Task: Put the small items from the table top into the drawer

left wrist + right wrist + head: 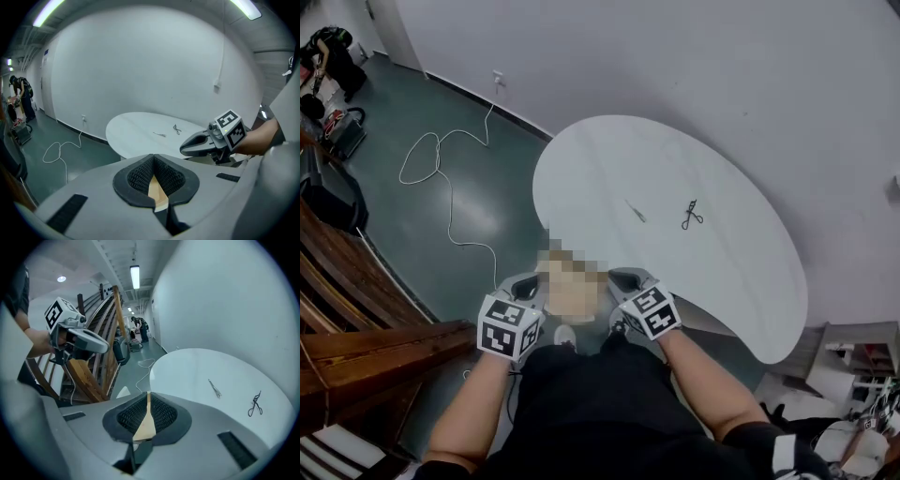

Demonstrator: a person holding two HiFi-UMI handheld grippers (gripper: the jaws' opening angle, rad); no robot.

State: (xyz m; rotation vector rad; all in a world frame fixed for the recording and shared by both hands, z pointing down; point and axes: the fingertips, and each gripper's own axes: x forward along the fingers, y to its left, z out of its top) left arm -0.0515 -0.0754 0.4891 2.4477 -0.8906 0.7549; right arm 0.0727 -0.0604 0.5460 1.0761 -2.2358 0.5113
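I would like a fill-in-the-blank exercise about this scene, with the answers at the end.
On the table lie ____ small items.
In the head view, the scissors lie to the ____ of the thin tool.
The jaws of the left gripper and of the right gripper are both ____, with nothing between them.
Missing words: two; right; shut.

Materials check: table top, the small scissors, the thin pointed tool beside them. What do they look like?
Table top: smooth matte white with no grain, so likely laminate or painted board.
Scissors: dark, with thin wire-like loops. Probably metal, but too small to confirm.
Thin tool: a pale grey sliver with a slight sheen. Probably metal, uncertain.
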